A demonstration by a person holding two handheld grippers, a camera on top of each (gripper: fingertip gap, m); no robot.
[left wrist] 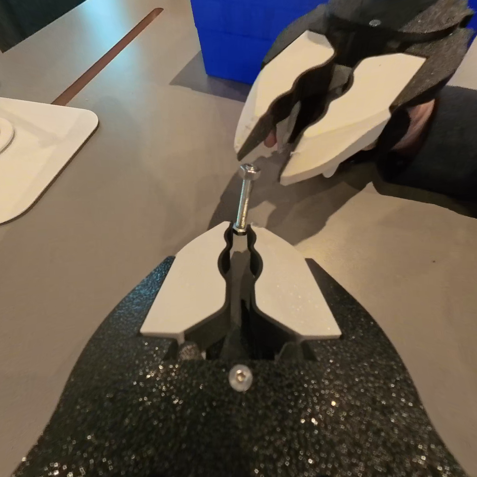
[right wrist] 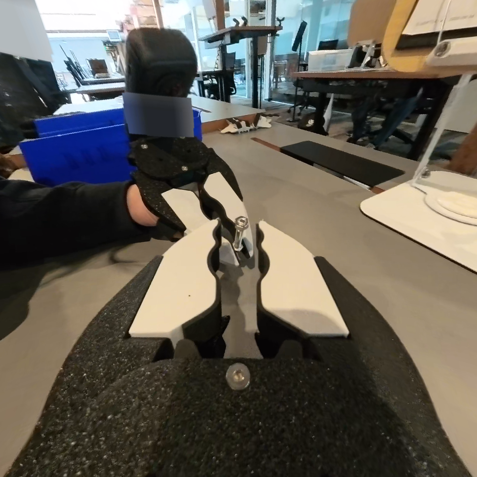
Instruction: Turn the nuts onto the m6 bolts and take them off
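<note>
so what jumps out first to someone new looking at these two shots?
The shiny bolt, clamped at its threaded end in the left tongs, head pointing away. Then the right tongs, open and closing in on the bolt head. Behind them, a blue bin on the grey table.

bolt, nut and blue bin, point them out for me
bolt (left wrist: 243, 200), left wrist view, middle of the threaded shaft
nut (left wrist: 240, 228), left wrist view, its top face
blue bin (right wrist: 77, 157), right wrist view, front wall
</note>
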